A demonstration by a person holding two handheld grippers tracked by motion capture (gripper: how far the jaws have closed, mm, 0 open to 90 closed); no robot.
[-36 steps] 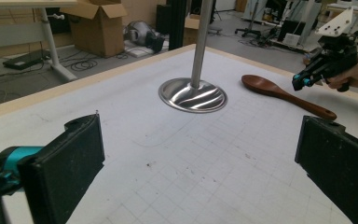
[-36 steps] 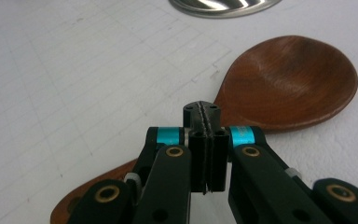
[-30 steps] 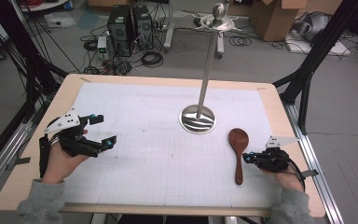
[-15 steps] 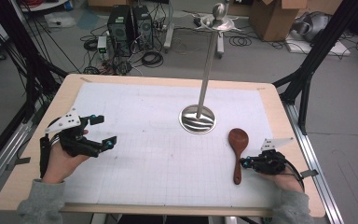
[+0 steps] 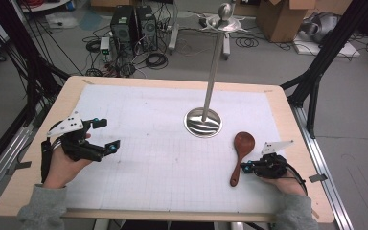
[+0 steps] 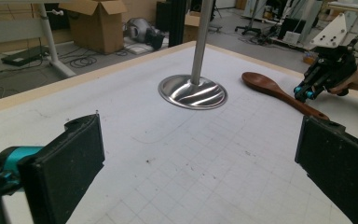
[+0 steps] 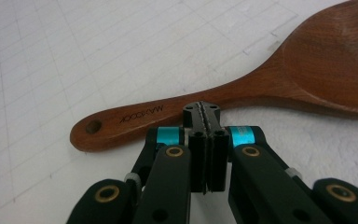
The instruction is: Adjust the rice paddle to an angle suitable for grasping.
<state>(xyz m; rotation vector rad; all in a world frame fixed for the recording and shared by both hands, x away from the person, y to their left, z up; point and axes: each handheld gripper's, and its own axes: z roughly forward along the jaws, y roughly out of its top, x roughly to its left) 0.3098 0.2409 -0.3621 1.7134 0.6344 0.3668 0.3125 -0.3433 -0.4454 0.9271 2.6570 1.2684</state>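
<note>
Wooden spoon (image 5: 240, 155) near table's right edge (image 5: 301, 158), right gripper (image 5: 247, 167) fingers closed at its handle, left gripper (image 5: 106, 135) fingers wide open.

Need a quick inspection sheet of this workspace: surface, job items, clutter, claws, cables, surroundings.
Surface: wooden table under a white gridded mat, a few small marks.
Job's things: wooden spoon flat on the mat, bowl toward the metal stand, handle toward the person.
Clutter: nothing seen on the mat.
Claws: left claw open, hovering at the left edge; right claw shut, its tip at the spoon's handle, nothing between the jaws.
Cables: one trails from each claw; loose coils on the floor.
Surroundings: computer towers, cardboard boxes, black frame struts.
</note>
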